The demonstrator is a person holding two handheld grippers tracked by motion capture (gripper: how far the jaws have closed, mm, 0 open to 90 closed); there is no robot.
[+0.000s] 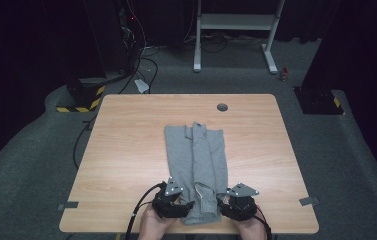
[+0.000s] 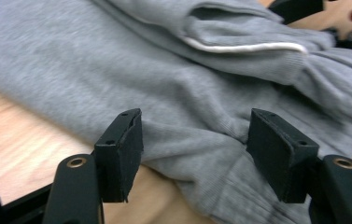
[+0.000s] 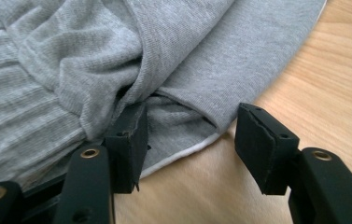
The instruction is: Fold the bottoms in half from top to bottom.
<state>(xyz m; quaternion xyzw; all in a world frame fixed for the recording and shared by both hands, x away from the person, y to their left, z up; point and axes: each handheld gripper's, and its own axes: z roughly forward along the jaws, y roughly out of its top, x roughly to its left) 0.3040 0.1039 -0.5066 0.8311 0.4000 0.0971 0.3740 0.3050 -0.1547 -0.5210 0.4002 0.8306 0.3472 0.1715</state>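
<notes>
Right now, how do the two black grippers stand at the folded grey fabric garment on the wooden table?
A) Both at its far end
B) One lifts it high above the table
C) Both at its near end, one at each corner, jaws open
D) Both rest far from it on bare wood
C: in the high view the left gripper and the right gripper flank the near end of the grey garment, which lies flat on the wooden table; both gripper views show fabric between pads that stand apart.

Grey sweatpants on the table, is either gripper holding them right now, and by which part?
Nothing is held. The left gripper and right gripper both stand open at the grey sweatpants' near end, pads not pressing the fabric.
</notes>
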